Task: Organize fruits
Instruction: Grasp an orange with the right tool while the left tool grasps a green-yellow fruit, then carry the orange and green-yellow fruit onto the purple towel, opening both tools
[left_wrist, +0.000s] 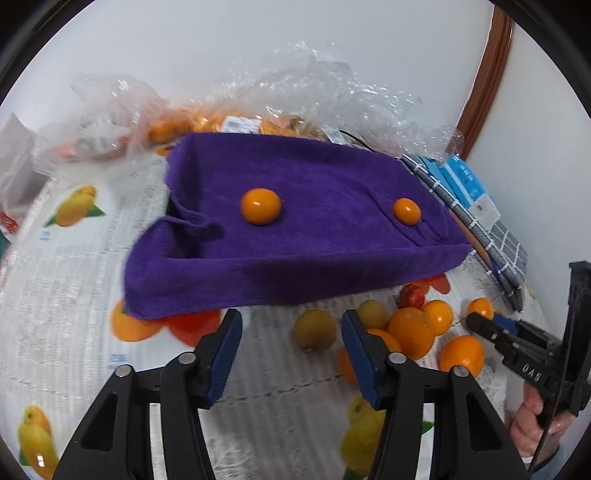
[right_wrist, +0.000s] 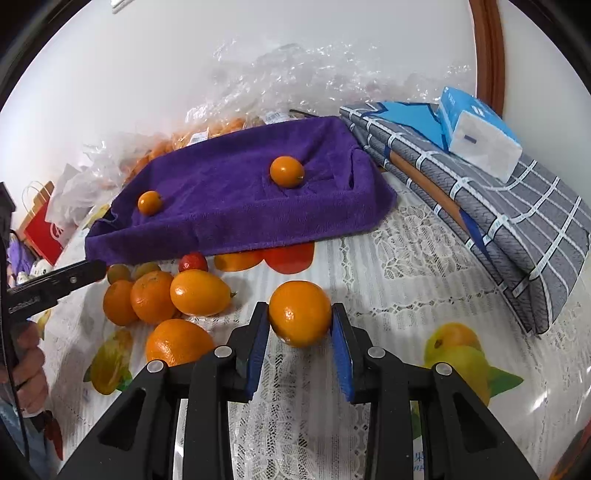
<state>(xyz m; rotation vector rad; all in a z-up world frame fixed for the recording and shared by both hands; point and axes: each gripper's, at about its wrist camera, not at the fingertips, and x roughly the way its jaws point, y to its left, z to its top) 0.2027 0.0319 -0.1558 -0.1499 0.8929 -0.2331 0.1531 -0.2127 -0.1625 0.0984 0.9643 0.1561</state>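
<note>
Oranges lie in a loose heap (right_wrist: 162, 302) on the surface, just in front of a purple towel (right_wrist: 236, 206) draped over a box-like shape. One orange (right_wrist: 300, 313) sits apart from the heap, pinched between the blue pads of the right claw (right_wrist: 300, 325); it seems to touch the cloth below, though I cannot be sure. Two small oranges rest on top of the towel, one (right_wrist: 286, 171) toward its far right end and one (right_wrist: 150, 202) near its left corner. A small red fruit (right_wrist: 192, 261) and two greenish ones (right_wrist: 119, 272) lie at the back of the heap.

The left claw (left_wrist: 291, 325) hangs spread above bare cloth with nothing between its pads, the towel's near edge just beyond its tips.

Writing is scarce: raised letters on the right claw's black arm look like "DAS" (left_wrist: 531, 369), the left claw's arm bears a small white word too blurred to read, and a red paper bag (right_wrist: 44, 232) at the far left shows part of a white script logo. Price stickers on the clear plastic bags (right_wrist: 273, 81) behind the towel are unreadable.

The surface wears a white lace cloth (right_wrist: 406, 266) over a print of mangoes and oranges, under a plain white wall with brown wooden trim (right_wrist: 487, 51). At the right edge a folded grey checked fabric (right_wrist: 509, 229) carries a blue-and-white tissue pack (right_wrist: 476, 129). Open cloth lies between the held orange and that fabric; the left side is crowded with fruit.
</note>
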